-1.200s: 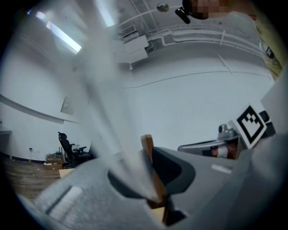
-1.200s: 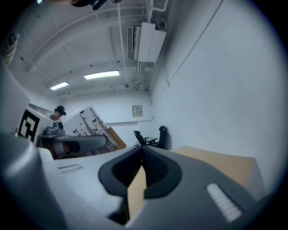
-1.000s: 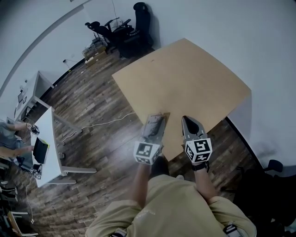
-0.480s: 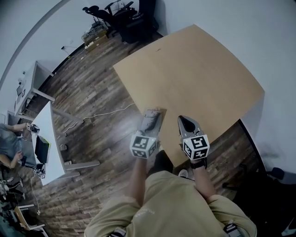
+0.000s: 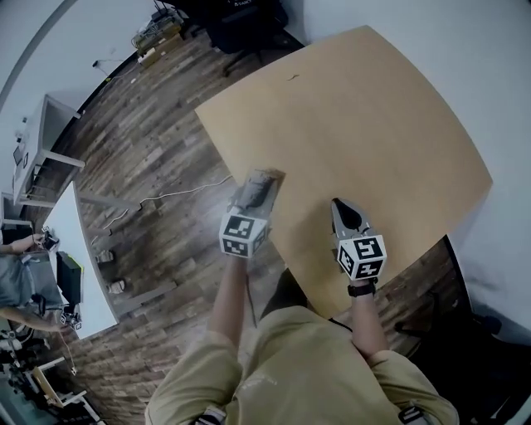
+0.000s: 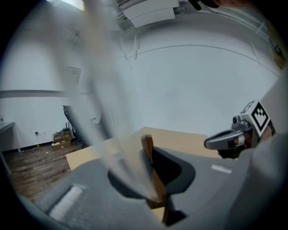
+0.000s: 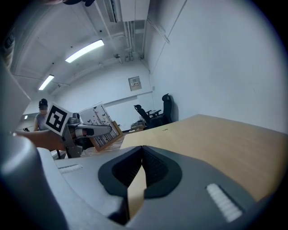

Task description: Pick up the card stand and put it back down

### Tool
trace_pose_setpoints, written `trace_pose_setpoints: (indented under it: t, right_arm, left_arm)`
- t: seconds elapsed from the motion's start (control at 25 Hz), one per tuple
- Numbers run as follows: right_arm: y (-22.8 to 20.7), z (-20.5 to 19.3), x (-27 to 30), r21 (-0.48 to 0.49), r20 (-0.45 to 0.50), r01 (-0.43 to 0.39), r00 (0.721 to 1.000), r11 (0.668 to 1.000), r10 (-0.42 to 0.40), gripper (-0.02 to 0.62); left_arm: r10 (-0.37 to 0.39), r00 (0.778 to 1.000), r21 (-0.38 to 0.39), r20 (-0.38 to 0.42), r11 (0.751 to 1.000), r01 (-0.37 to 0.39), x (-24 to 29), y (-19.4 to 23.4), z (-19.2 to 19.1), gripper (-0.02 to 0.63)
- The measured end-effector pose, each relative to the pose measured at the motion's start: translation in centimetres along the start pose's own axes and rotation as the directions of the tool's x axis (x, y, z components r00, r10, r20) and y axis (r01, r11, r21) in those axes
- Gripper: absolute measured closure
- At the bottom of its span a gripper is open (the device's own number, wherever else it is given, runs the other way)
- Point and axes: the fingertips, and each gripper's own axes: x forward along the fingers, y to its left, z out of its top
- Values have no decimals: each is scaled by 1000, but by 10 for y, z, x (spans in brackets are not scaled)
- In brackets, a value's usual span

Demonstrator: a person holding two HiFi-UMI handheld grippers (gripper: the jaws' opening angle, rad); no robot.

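Note:
The card stand [image 5: 264,178] is a thin wooden base with an upright printed card. My left gripper [image 5: 258,186] is shut on it over the left edge of the tan table [image 5: 373,124]. In the left gripper view the wooden base [image 6: 151,167] stands edge-on between the fingers and the card [image 6: 105,108] is a blurred streak. The right gripper view shows the stand [image 7: 102,125] tilted in the left gripper [image 7: 92,131]. My right gripper [image 5: 338,206] hovers low over the table's near edge, shut with nothing in it [image 7: 142,152].
Dark plank floor lies left of the table, with a white cable [image 5: 178,193] across it. A white desk [image 5: 75,249] with a monitor and a seated person [image 5: 17,282] are at the far left. Office chairs [image 5: 241,12] stand by the far wall.
My left gripper has drifted left and farther out with the card stand still in it. The right gripper keeps its place near the table's front edge. The head view has shifted.

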Motion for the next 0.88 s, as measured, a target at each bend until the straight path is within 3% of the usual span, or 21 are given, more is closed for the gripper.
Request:
trace_pose_setpoints:
  t: [0.24,0.48,0.64,0.88]
  right_arm:
    - [-23,-14,87,71,-53,37,998,997,-34,591]
    - [-37,-38,145,101,-131,45,991,994,-31,591]
    - [-43,-46,173,113,-154,50,988,992,-32,591]
    - [-45,-58,192,113,-175,52,984,992,-32,591]
  left_arm:
    - [-108,989,36,-105,993,112,83,77,-33,569]
    - [-238,951,96,-199,961,261,167,108,-76,568]
    - [-335,913,170,-234,910,378,210,111,-92,568]
    - [-477,837,245,-268,806,538,239,99,-113,568]
